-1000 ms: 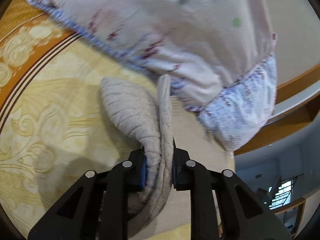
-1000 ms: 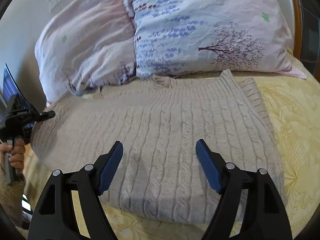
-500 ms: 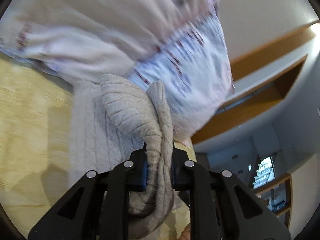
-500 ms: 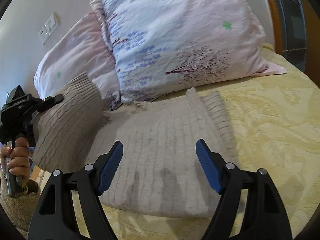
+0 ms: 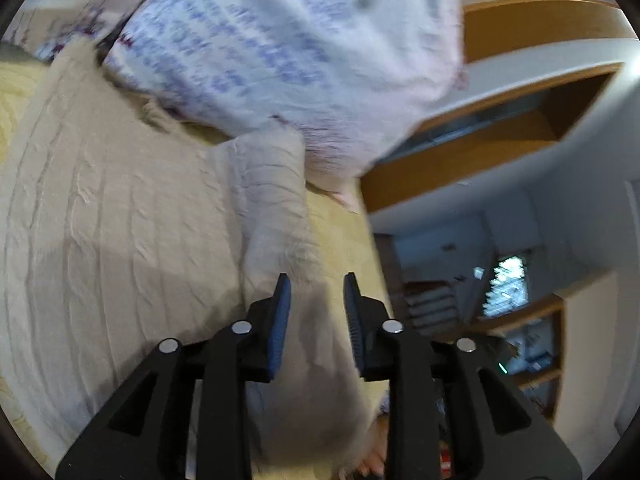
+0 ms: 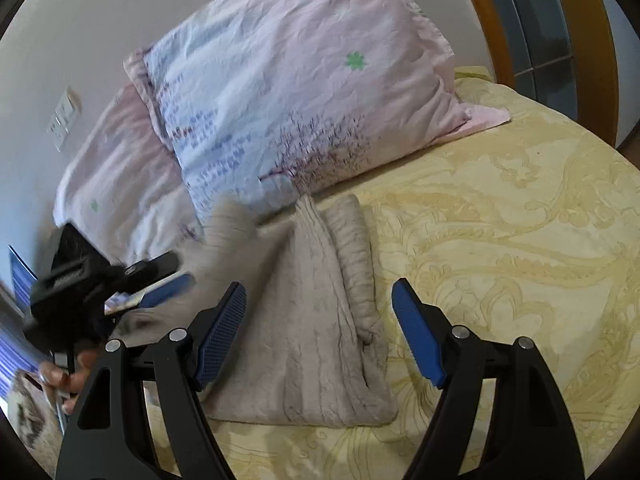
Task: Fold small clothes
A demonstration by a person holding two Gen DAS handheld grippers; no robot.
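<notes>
A beige cable-knit sweater (image 6: 320, 332) lies on the yellow bedspread (image 6: 500, 240), with its side folded in over the body. In the left wrist view the folded sleeve part (image 5: 276, 188) runs from the pillow down to my left gripper (image 5: 317, 278). That gripper's jaws are opening. The knit lies loose in the gap, and the blue pads (image 5: 280, 320) do not press on it. From the right wrist view, the left gripper (image 6: 182, 270) is blurred at the sweater's left edge, held by a hand (image 6: 64, 376). My right gripper (image 6: 320, 284) hovers open over the sweater's near end and holds nothing.
Two pink and blue printed pillows (image 6: 288, 92) lean against the wall behind the sweater. A wooden frame with glass panes (image 6: 540, 32) stands at the right. The bed's left edge drops off by the hand. Wooden trim and a doorway (image 5: 500, 128) show beyond the pillow.
The left gripper carried the sweater's left side up and over onto the body, then parted its jaws off the knit. The right gripper stayed open while its view swung right.
</notes>
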